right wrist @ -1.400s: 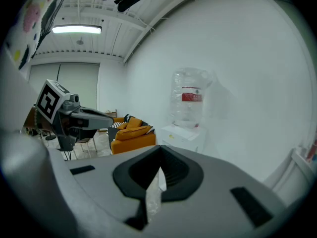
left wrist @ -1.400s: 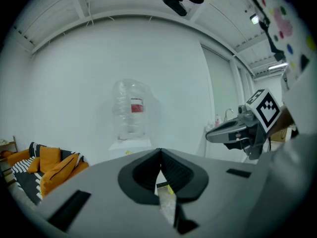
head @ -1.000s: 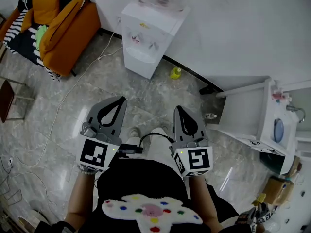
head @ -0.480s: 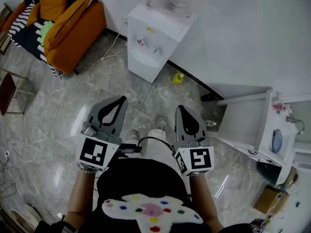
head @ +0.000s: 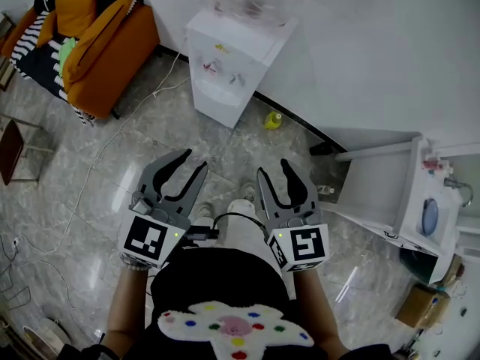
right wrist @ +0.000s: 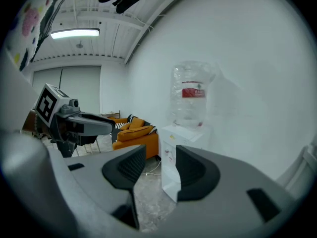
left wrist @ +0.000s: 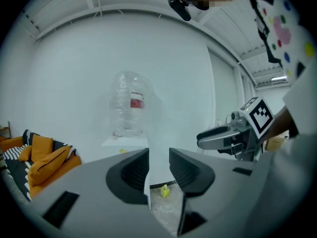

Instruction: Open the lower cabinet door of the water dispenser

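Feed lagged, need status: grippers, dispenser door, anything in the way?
Left gripper, right gripper: fingers just opened, nothing between. Water dispenser ahead, apart from both; lower cabinet door shut, untouched. Small yellow object beside it.

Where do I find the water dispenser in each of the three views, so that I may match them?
Head view: water dispenser at top centre, against the wall.
Left gripper view: it stands at the centre, low.
Right gripper view: it stands at the centre, low.
Shared landmark: the orange sofa, left of it in every view.
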A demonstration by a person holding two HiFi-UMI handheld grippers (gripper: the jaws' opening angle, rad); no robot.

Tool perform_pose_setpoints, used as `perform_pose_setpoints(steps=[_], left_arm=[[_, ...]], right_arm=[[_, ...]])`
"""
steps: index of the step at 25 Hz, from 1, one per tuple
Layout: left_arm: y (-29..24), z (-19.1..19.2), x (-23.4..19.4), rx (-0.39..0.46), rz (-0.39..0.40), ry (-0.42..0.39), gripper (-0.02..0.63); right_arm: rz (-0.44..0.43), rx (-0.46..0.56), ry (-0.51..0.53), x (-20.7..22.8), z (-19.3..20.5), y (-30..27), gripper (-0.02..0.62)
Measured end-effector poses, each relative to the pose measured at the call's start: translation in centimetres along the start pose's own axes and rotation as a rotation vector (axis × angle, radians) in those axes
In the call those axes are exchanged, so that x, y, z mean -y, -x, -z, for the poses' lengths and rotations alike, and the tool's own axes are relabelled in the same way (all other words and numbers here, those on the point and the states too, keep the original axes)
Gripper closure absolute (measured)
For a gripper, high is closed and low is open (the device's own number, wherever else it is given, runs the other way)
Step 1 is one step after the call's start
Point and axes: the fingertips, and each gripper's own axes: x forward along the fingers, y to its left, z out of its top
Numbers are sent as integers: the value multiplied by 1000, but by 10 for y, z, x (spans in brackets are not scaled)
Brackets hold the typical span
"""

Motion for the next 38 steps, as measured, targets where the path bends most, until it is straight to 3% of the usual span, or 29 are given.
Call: perform_pose_setpoints(steps=[6,24,38], left_arm=[[-22,3,7,-27,17,7,469],[-92,24,15,-79,-43,42,469],[-157,79,13,-142,-90,84,449]], right_arm=[[-3,-17,-10,20,8,-6,416],[-77,-89,2,77,50,-45,416],[-146,-191,-1,118,120,-95,416]])
